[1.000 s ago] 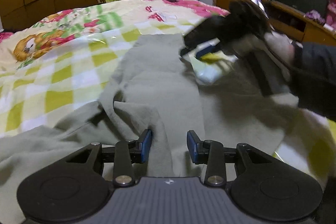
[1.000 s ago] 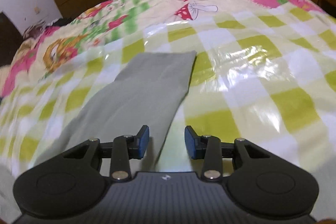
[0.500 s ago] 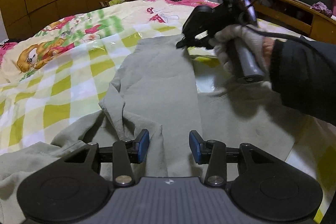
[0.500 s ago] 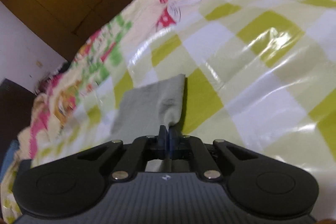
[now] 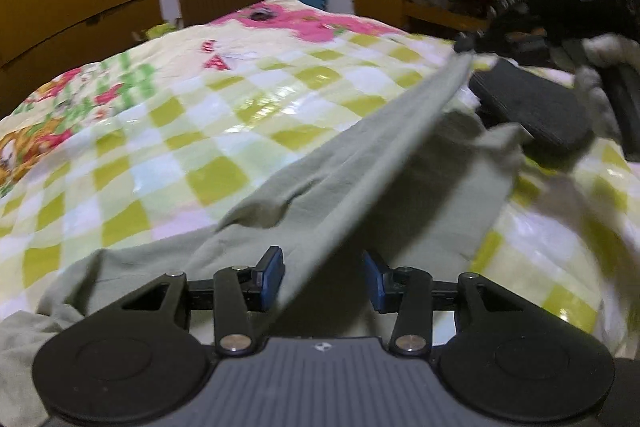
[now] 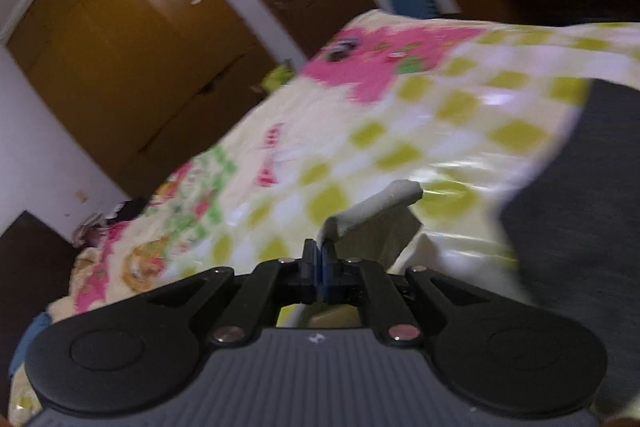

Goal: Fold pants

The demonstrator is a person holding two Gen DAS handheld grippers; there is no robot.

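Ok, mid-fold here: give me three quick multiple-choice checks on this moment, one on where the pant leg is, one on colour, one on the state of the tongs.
1. Where is the end of the pant leg?
A. Flat on the bed
B. Lifted, pinched in the right tongs
C. On the wooden desk

2. What colour are the pants?
A. Grey-green
B. Pink
C. Dark blue

3. How do the left tongs stand?
A. Shut on the bedspread
B. Shut on nothing
C. Open, with cloth passing between the fingers

Answers: 1 B, the right wrist view shows the cloth end rising from closed tongs. 2 A, the fabric is dull grey-green against the checked bedspread. 3 C, the blue pads sit wide apart.
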